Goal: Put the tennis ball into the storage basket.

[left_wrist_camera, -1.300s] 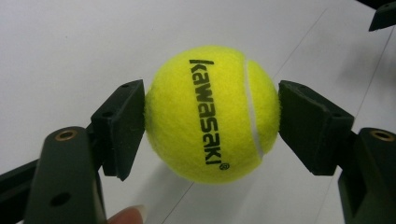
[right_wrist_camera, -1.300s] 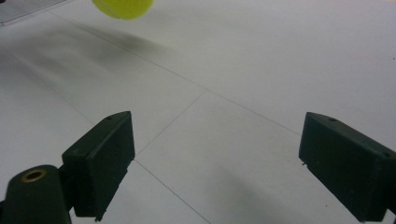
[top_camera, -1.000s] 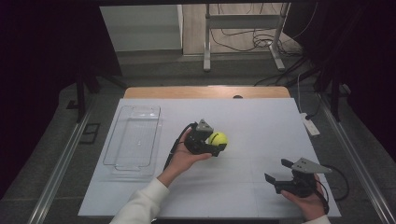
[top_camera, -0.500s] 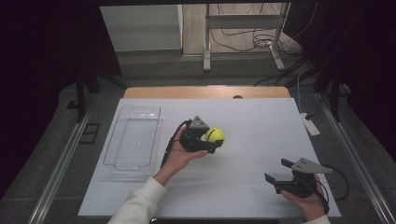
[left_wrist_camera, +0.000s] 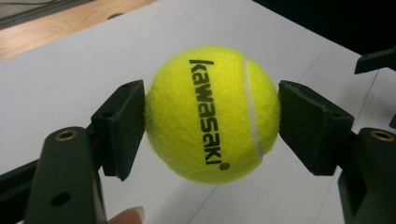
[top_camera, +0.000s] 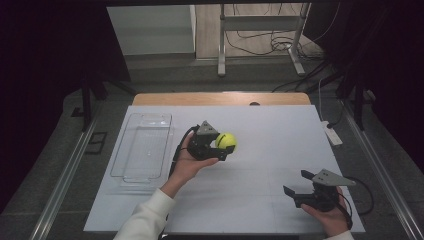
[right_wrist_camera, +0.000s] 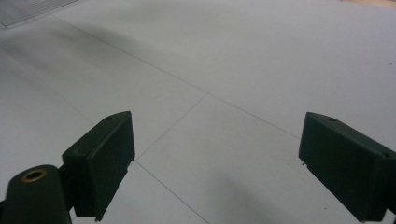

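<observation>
The left gripper [top_camera: 220,146] clamps its fingers [left_wrist_camera: 122,126] on the tennis ball [top_camera: 226,141], mid-counter [top_camera: 280,150]; carry it level toward nine o'clock — release low inside the clear tray [top_camera: 142,147]; right gripper [top_camera: 296,189] gapes empty.

The white table top [top_camera: 260,125] is mostly bare. A clear plastic tray [top_camera: 142,150] lies flat near the left edge, its low walls the only raised thing there. Near the middle, the left gripper [top_camera: 220,149], clamped on a yellow tennis ball [top_camera: 226,141], hangs above the surface just right of the tray, with a narrow gap between them. The right gripper [top_camera: 300,186] sits near the front right corner, jaws wide apart over bare surface. Between the two grippers, and along the whole back edge, the surface lies free. A small white block [top_camera: 332,135] rests at the right edge.
</observation>
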A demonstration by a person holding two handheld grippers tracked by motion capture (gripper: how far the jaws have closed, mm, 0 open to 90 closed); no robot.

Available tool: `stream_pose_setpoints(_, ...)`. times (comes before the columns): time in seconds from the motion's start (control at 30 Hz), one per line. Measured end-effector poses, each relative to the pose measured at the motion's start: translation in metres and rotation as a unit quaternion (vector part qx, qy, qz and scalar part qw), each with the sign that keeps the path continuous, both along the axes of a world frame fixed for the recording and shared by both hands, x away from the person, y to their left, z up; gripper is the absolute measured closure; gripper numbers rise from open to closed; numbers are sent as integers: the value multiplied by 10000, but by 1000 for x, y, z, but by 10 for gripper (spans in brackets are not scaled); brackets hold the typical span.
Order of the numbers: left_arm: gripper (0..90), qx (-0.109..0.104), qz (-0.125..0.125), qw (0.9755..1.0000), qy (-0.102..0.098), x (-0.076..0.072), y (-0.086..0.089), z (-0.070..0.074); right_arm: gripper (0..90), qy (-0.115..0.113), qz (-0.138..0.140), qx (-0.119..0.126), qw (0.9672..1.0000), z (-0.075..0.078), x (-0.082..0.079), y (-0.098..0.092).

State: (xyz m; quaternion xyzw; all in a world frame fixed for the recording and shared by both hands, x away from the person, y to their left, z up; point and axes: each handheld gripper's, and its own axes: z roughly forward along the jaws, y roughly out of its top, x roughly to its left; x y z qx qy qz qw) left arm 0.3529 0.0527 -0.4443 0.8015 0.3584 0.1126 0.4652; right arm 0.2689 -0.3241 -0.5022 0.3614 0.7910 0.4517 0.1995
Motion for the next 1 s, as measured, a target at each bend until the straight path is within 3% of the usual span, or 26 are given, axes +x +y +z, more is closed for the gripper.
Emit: stream_pose_setpoints(1.0, 275, -347, 142, 9986, -369, -5, 23, 23, 110, -23, 27, 9, 10000, 1, -1, 0)
